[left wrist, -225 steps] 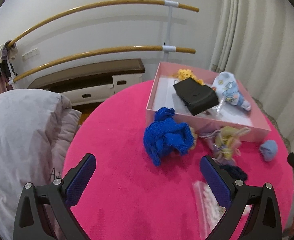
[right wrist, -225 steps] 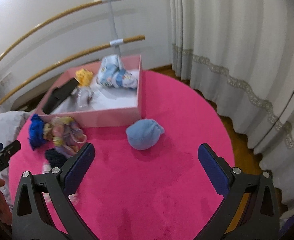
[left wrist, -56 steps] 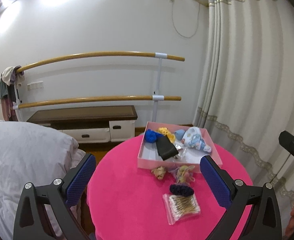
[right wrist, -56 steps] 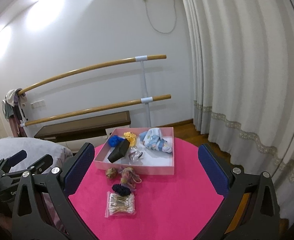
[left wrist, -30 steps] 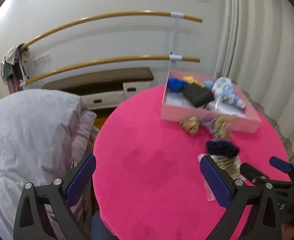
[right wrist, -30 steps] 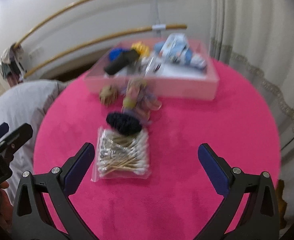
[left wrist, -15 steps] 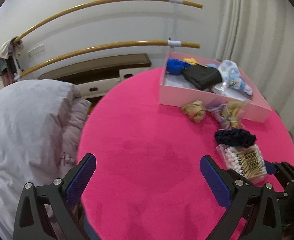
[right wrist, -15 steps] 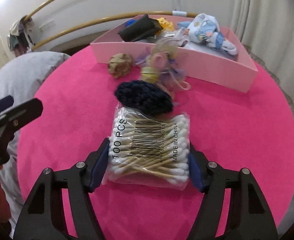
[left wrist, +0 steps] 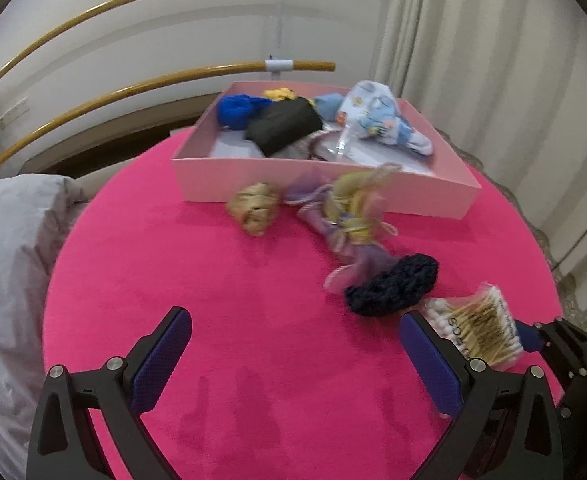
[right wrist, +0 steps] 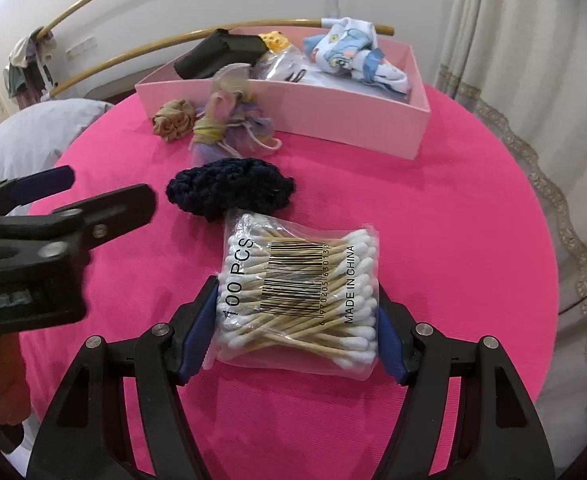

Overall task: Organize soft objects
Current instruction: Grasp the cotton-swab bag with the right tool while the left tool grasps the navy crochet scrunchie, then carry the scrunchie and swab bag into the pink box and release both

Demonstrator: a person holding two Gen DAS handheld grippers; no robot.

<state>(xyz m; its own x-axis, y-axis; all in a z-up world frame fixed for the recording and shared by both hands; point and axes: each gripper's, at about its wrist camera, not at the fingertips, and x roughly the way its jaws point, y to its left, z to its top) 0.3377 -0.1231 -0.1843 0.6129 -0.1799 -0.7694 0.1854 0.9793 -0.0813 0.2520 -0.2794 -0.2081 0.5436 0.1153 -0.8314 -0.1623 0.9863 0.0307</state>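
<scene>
A clear bag of cotton swabs (right wrist: pixel 297 292) lies on the round pink table (right wrist: pixel 453 240), and my right gripper (right wrist: pixel 297 320) is shut on it, a blue pad pressing each side. The same bag (left wrist: pixel 477 328) shows at the right of the left wrist view. My left gripper (left wrist: pixel 295 344) hovers open over bare tabletop with nothing between its fingers. A navy scrunchie (left wrist: pixel 393 290) lies just beyond the bag. Farther back are a tan scrunchie (left wrist: pixel 255 208) and a pastel fabric bundle (left wrist: pixel 349 216), against a pink box (left wrist: pixel 325 184) that holds several soft items.
Grey bedding (left wrist: pixel 5 248) presses against the table's left edge. Wooden rails (left wrist: pixel 133 88) run along the wall behind the box, and curtains (left wrist: pixel 493 60) hang at the right. The left gripper (right wrist: pixel 109 186) reaches in from the left of the right wrist view.
My right gripper came down and closed on the bag of cotton swabs. My left gripper moved lower and nearer to the scrunchies and the box, still open.
</scene>
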